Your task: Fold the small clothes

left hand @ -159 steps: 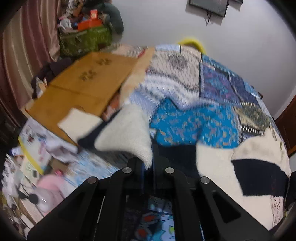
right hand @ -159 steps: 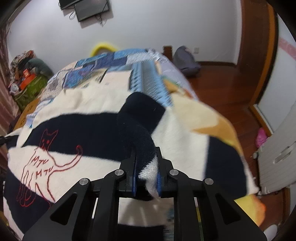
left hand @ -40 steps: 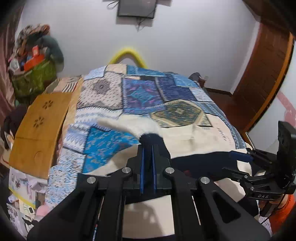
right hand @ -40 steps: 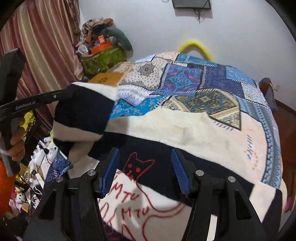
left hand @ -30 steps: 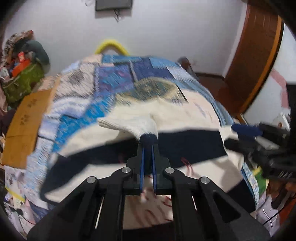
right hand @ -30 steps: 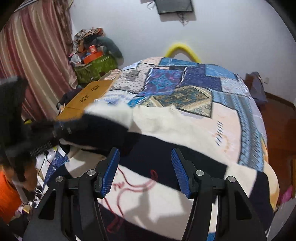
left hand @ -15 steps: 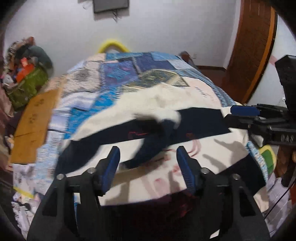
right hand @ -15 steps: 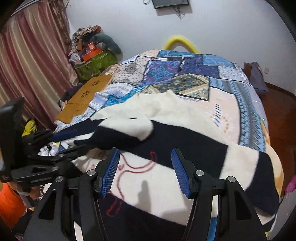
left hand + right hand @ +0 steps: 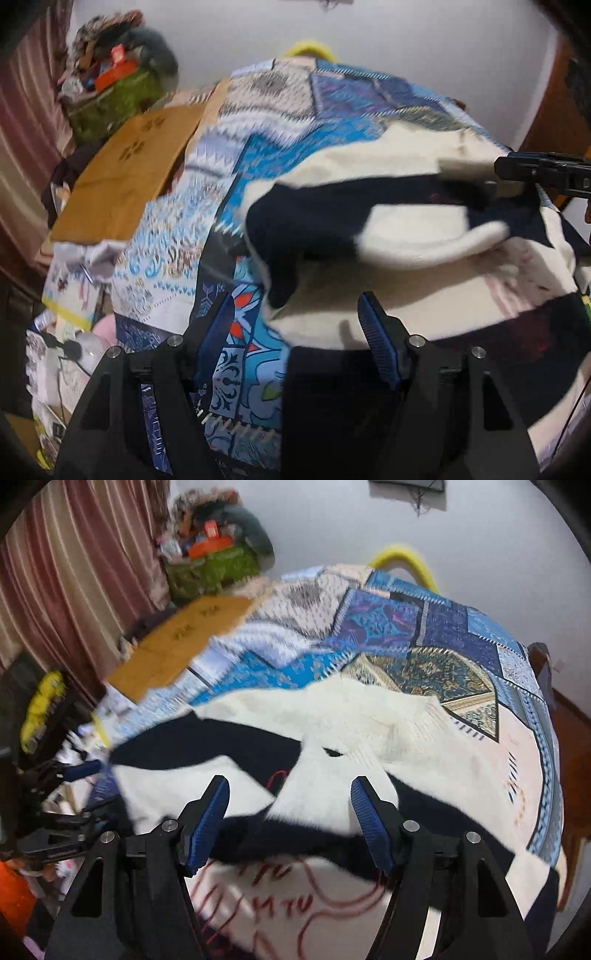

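On the near half of the bed lies the sweater [image 9: 354,716], cream with broad dark navy bands and a red line drawing with letters on its near part; it spreads across the patchwork quilt [image 9: 413,627], and one sleeve [image 9: 424,236] is folded over the body. The left gripper [image 9: 295,325] hovers over the sweater's near left edge with its jaws wide apart and nothing between them; its blue pads [image 9: 376,339] are clear of the cloth. The right gripper [image 9: 290,806] hangs above the near middle of the sweater, jaws likewise wide and holding nothing. In the left wrist view the right gripper shows at the right edge, over the sweater's right side; in the right wrist view the left gripper shows at the left edge, beside the bed. A brown board [image 9: 129,166] lies on the bed's left side, just beside the quilt. Far left stands a green basket [image 9: 214,568] heaped with things, next to a striped curtain [image 9: 74,561]. A yellow hoop [image 9: 402,559] shows behind the far end of the bed, against the white wall [image 9: 480,546].
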`<state>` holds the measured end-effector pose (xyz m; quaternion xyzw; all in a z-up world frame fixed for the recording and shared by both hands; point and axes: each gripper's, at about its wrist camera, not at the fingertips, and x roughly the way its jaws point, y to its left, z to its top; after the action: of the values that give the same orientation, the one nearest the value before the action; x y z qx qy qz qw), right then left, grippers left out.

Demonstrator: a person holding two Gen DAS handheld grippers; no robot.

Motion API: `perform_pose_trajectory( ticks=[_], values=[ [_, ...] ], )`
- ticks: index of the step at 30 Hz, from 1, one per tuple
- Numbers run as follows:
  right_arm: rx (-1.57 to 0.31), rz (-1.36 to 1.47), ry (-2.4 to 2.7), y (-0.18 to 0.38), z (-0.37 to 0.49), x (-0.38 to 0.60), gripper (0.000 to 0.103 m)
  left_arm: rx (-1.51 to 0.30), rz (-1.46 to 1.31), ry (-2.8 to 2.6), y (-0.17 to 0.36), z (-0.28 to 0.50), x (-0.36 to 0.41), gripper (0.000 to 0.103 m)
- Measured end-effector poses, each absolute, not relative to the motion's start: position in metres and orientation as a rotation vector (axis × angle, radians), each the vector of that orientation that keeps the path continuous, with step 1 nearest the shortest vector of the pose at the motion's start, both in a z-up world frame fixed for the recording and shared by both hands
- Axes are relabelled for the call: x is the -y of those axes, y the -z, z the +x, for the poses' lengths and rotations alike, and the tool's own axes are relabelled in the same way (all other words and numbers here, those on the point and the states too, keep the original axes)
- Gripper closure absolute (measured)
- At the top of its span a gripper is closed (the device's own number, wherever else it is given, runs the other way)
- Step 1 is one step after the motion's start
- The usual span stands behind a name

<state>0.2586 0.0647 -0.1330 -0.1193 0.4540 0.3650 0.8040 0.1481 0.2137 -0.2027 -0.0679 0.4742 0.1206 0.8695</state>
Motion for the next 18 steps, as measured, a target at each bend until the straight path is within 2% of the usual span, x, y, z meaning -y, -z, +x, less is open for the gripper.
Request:
perform_pose_trajectory(
  ticks=[4, 5, 6, 7, 9, 10, 12, 18],
  values=[
    [-1.034, -0.324, -0.718, 0.163, 0.277, -0.074, 0.041, -1.012, -0.175, -0.275, 0.222, 0.156, -0.231, 0.034],
    [-1.045, -0.325, -0.713, 0.166, 0.279, -0.074, 0.05, -1.014, -0.185, -0.284, 0.225, 0.159, -0.235, 0.034],
    [-1.054, -0.323, -0.712, 0.171, 0.282, -0.072, 0.063, -1.013, -0.198, -0.293, 0.228, 0.162, -0.238, 0.035],
    [-1.061, -0.32, -0.711, 0.171, 0.283, -0.07, 0.069, -1.009, -0.214, -0.3, 0.23, 0.164, -0.242, 0.035],
    [-1.054, -0.323, -0.718, 0.171, 0.282, -0.065, 0.089, -1.012, -0.235, -0.316, 0.236, 0.167, -0.247, 0.045],
    [-1.04, -0.331, -0.715, 0.169, 0.281, -0.065, 0.093, -1.02, -0.244, -0.32, 0.239, 0.168, -0.249, 0.048],
    [-0.986, -0.331, -0.714, 0.157, 0.277, -0.058, 0.095, -1.041, -0.267, -0.319, 0.246, 0.17, -0.253, 0.056],
    [-0.809, -0.236, -0.697, 0.1, 0.268, -0.016, 0.095, -1.065, -0.296, -0.352, 0.257, 0.165, -0.262, 0.057]
  ],
)
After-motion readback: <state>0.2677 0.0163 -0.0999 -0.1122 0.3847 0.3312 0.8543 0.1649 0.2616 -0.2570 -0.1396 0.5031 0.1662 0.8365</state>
